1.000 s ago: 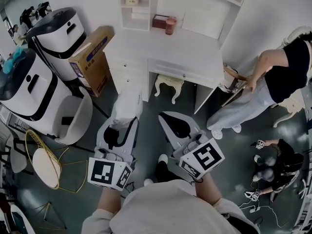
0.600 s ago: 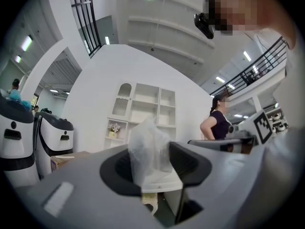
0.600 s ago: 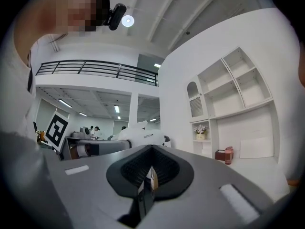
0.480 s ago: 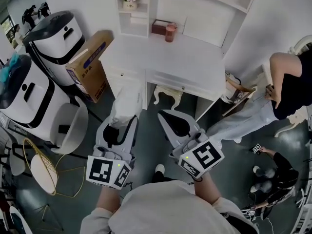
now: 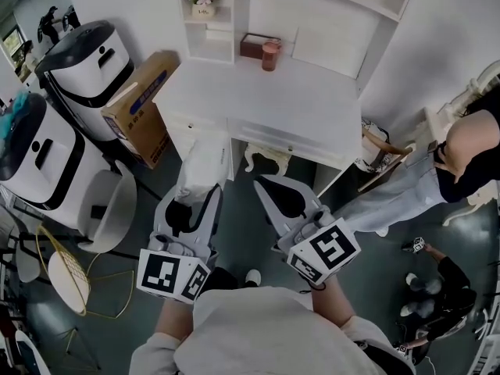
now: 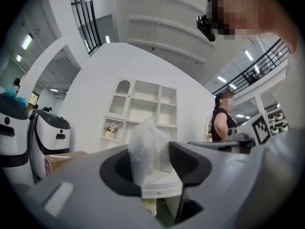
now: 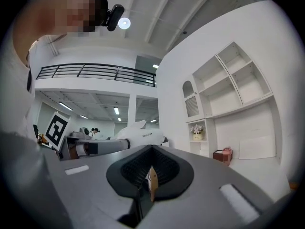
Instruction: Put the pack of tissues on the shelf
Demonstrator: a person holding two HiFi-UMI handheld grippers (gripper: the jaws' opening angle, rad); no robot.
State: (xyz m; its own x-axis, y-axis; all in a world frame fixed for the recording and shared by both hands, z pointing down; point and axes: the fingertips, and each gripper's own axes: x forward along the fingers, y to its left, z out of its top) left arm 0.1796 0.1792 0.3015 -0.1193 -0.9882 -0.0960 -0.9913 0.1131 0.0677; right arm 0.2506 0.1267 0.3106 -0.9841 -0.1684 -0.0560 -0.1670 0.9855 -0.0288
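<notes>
Fingers (image 6: pixel 188 162) on clear-wrapped tissue pack (image 6: pixel 148 149)

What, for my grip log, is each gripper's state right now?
Left gripper: closed on the pack of tissues.
Right gripper: closed, nothing visibly held.

Left gripper (image 6: pixel 158 174) jaws clamped on tissue pack (image 6: pixel 147 155); white shelf unit (image 6: pixel 145 106) ahead.
</notes>
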